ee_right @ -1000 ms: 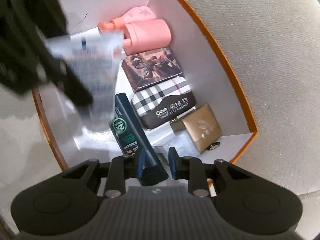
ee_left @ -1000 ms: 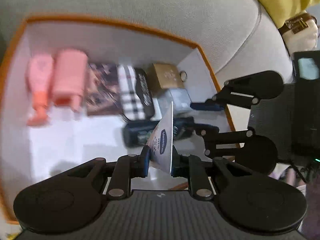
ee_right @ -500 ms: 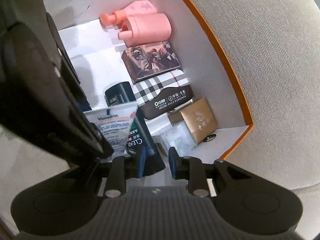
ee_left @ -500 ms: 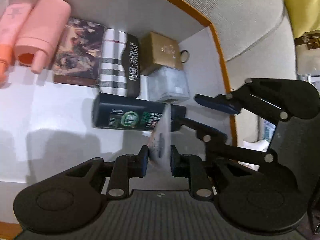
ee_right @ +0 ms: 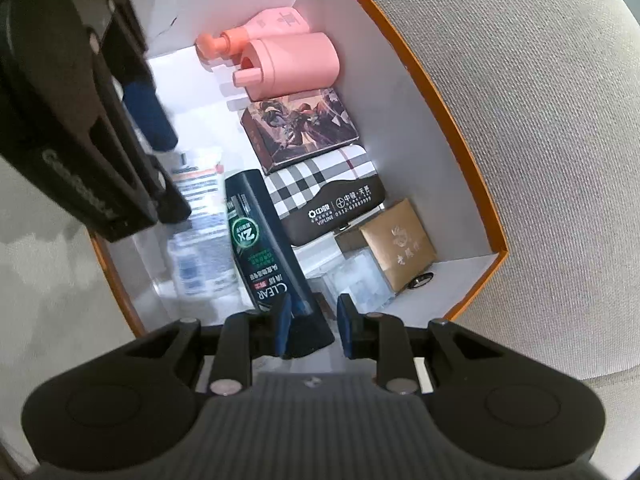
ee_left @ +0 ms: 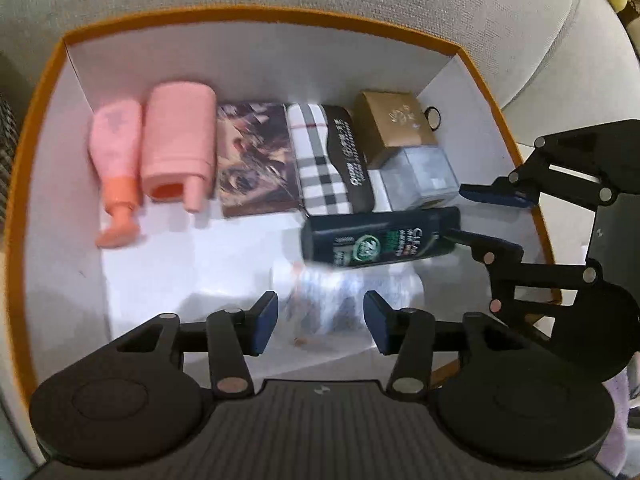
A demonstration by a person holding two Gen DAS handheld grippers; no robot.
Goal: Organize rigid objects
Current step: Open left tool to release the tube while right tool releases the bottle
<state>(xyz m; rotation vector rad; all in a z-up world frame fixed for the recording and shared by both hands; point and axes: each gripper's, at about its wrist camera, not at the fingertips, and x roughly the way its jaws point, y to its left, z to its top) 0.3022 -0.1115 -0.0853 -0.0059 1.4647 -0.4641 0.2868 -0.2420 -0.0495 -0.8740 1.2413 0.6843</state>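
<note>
Left gripper (ee_left: 320,322): jaws opening, white tube (ee_left: 344,296) lying loose between them on the box (ee_left: 256,14) floor at 6 o'clock. Right gripper (ee_right: 312,330): jaws narrow, clamped on the dark shampoo bottle (ee_right: 260,236) cap. Risk: withdrawing the left jaws could drag the tube against the bottle, skewing both.

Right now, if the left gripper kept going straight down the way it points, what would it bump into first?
Probably the white tube. It lies blurred on the box floor right below the left gripper, between its jaws, which are opening and not pressing it. How far below is hard to tell.
</note>
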